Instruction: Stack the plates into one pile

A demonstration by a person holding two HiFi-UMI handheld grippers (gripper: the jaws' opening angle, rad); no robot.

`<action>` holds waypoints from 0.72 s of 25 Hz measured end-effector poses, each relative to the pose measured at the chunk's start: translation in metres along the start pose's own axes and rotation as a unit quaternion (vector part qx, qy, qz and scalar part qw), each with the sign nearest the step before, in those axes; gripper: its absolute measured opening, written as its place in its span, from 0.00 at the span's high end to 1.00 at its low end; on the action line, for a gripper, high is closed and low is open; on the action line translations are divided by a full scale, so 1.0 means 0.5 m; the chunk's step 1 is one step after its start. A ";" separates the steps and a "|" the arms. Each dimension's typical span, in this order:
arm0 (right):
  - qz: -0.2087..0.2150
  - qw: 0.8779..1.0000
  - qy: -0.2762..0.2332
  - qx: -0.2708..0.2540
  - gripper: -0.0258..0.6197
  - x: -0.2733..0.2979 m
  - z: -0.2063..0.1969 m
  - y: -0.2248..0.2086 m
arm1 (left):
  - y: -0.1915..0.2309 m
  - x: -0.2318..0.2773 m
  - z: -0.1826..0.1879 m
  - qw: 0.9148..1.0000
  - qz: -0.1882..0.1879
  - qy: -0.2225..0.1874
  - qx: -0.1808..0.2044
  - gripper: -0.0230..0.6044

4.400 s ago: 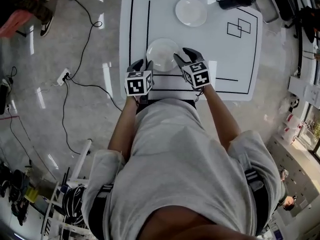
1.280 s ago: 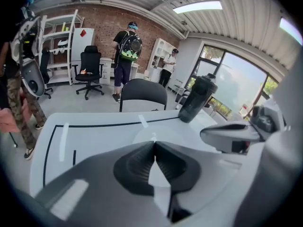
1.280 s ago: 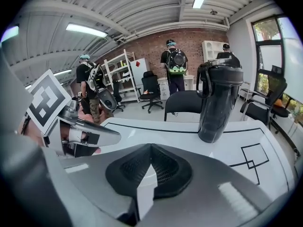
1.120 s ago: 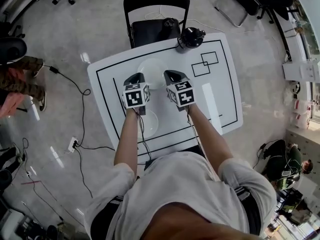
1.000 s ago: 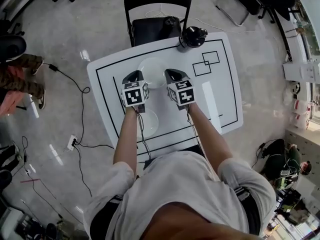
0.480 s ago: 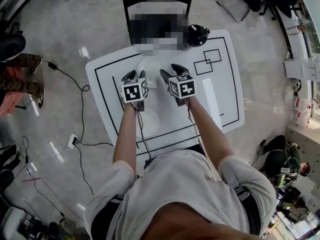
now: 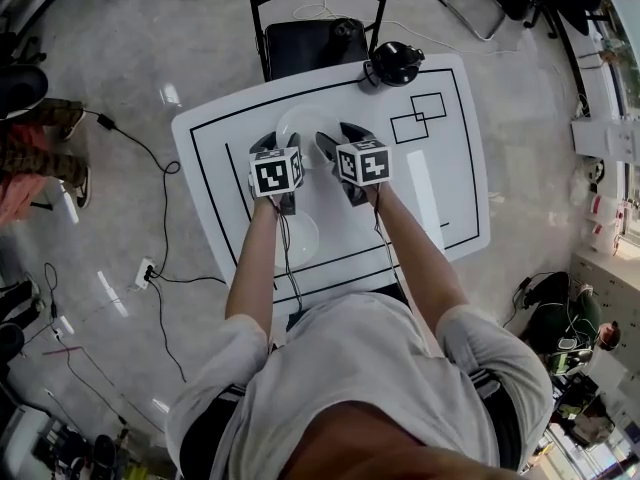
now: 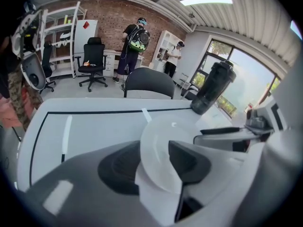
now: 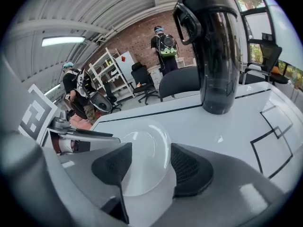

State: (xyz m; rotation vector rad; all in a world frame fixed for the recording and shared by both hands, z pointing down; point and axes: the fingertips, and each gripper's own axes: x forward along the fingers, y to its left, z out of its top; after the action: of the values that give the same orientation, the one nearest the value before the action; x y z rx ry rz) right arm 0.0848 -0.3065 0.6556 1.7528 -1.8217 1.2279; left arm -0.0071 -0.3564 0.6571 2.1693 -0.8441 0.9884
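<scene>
Surface: white table (image 7: 445,183), black tape lines; grey floor (image 7: 120,228), black chair (image 7: 316,40) behind (black jug (image 7: 397,63) at far edge). left gripper (image 7: 277,146) and right gripper (image 7: 340,140) wide apart, jaws just been opening, straddling opposite rims of far plate (image 7: 305,128) on the table, not clamping. second plate (image 7: 300,240) nearer, by left forearm.

Glossy white plate (image 9: 142,157), likely ceramic, on smooth table (image 9: 227,126).

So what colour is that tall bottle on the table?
Black. The tall smoky-black plastic bottle shows best in the right gripper view.
</scene>
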 end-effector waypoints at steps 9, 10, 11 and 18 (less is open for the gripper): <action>0.000 1.000 -0.014 -0.028 0.56 -0.025 -0.006 0.020 | -0.006 -0.033 -0.019 1.000 0.008 0.003 0.001 0.68; 0.001 0.999 -0.017 -0.030 0.56 -0.029 -0.005 0.022 | -0.009 -0.038 -0.020 1.000 0.009 0.002 0.000 0.68; 0.003 0.999 -0.021 -0.031 0.56 -0.034 -0.004 0.024 | -0.011 -0.043 -0.022 1.000 0.011 0.002 0.000 0.68; 0.015 0.998 -0.047 -0.040 0.57 -0.078 -0.005 0.043 | -0.024 -0.084 -0.038 1.000 0.019 -0.010 -0.008 0.70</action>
State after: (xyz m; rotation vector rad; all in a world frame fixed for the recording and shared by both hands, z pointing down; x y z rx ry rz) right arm 0.0713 -0.2821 0.6205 1.7732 -1.9294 1.0850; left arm -0.0276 -0.3228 0.6306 2.1604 -0.9021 0.9783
